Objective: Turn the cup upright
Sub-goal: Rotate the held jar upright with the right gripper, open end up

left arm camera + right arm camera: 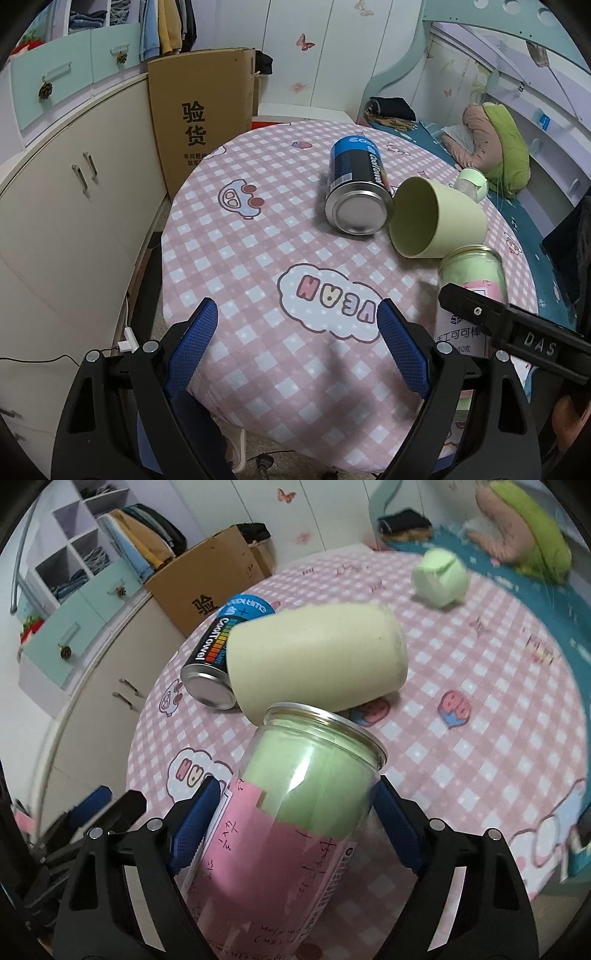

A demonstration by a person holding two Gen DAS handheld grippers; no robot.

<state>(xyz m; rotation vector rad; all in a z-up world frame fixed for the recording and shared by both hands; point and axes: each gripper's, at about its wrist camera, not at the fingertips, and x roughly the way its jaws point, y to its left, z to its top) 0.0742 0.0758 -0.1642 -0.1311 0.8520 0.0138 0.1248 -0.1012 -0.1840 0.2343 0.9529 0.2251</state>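
1. Clear plastic, lined green inside and wrapped in a pink label, makes up the jar (295, 823) that our right gripper (291, 823) clamps, a blue pad pressed to each side; it tilts with its metal rim toward 12 o'clock.
2. We see the pale yellow-green cup (317, 661) just beyond that rim, at 12 o'clock from the right gripper. Whether rim and cup touch, we cannot tell.
3. From the left wrist view, the cup (436, 218) lies at about 1 o'clock from our left gripper (297, 347), well apart from it; that gripper's fingers are spread wide with only tablecloth between them.
4. The cup lies on its side, long axis roughly level with the table (258, 258), open mouth facing 7 o'clock toward the left wrist camera, closed base pointing away to the right.
5. We count one cup, one clear jar (472, 288), one blue tin can (356, 188) lying on its side against the cup, and one small green container (471, 184) near the table's far edge.
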